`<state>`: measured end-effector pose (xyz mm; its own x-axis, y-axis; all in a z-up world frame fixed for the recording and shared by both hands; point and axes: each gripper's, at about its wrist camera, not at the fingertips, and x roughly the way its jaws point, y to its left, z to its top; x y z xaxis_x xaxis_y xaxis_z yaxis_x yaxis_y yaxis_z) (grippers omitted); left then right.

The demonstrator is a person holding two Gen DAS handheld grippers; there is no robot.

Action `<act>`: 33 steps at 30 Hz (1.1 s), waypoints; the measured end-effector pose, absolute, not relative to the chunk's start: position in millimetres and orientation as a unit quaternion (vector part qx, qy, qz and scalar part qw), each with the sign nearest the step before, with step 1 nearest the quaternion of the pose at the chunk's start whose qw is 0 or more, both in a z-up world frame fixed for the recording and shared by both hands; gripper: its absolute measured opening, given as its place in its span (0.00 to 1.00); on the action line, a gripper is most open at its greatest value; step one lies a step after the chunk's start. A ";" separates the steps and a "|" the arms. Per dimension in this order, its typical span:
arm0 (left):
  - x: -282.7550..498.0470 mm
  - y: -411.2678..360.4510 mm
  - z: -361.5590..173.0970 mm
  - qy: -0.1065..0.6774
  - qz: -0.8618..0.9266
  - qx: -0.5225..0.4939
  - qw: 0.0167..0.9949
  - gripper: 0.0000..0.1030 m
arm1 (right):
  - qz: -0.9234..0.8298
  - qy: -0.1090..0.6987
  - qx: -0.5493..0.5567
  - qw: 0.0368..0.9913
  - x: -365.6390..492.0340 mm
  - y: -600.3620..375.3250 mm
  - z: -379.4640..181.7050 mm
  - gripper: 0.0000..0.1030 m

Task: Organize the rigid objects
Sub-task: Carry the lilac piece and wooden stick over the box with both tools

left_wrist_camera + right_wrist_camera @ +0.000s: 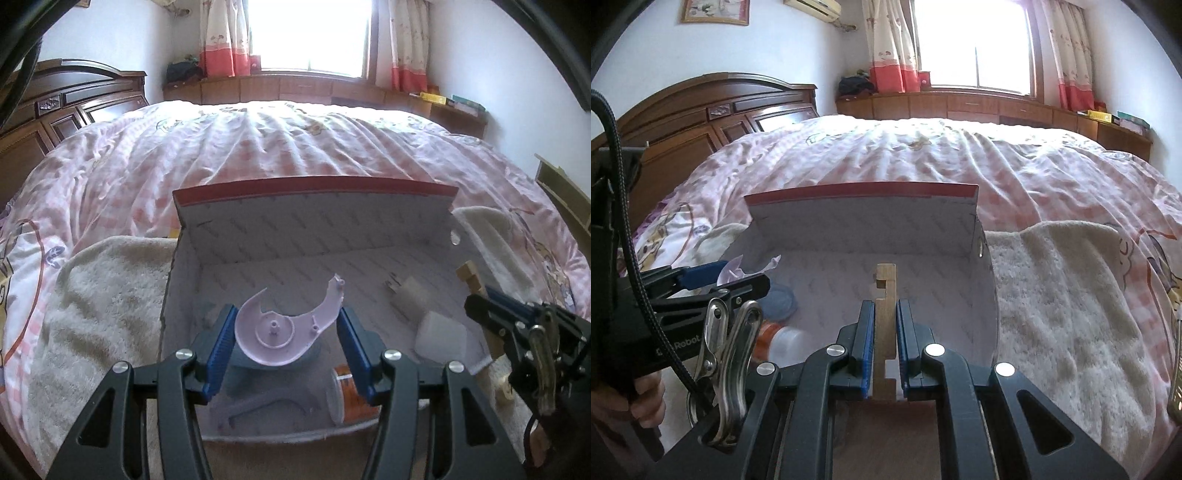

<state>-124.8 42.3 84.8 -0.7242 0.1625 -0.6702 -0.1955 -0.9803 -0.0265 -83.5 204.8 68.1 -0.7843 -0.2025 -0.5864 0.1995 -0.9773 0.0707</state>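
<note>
Left gripper (286, 332): its blue pads pinch a pale purple plastic piece (286, 328), a curved shell with a round hub, held above the open box (314, 221).
Right gripper (885, 343): pressed together on a notched wooden block (885, 295), which stands upright between the pads over the right part of the box; its lower end is hidden behind the gripper body.
Box: white inside, red-edged lid standing up at the back; it sits on a cream towel (103, 295) on the bed (258, 147).
Inside the box: an orange-and-white jar (347, 395) lying on its side, partly covered by the left gripper's finger; two white blocks (439, 336) near the right wall; a purple plastic strip (255, 406) at the front; a blue-grey round thing (273, 363) mostly hidden under the purple piece, too covered to name.
Cut off: a person's hand (646, 402) shows only at the left edge of the right wrist view.
Glare: the window (310, 33) is washed out.
</note>
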 end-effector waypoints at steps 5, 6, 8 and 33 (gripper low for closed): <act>-135.9 42.2 78.1 0.019 0.926 -0.367 0.089 0.57 | -0.945 -0.002 0.315 0.094 -96.5 208.7 64.5 0.12; -138.1 41.7 76.0 0.018 0.925 -0.370 0.088 0.57 | -0.945 0.000 0.315 0.092 -99.0 209.2 63.6 0.12; -141.8 40.7 72.0 0.016 0.923 -0.376 0.086 0.57 | -0.944 0.003 0.317 0.089 -102.7 209.7 61.8 0.12; -157.1 32.8 53.4 0.010 0.916 -0.396 0.068 0.57 | -0.940 0.023 0.332 0.070 -116.7 209.8 45.9 0.12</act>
<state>-157.1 32.8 53.4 -0.6765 0.1167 -0.7271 -0.1323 -0.9906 -0.0360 -116.7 209.8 45.9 -0.7698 -0.1161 -0.6276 0.1471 -0.9891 0.0025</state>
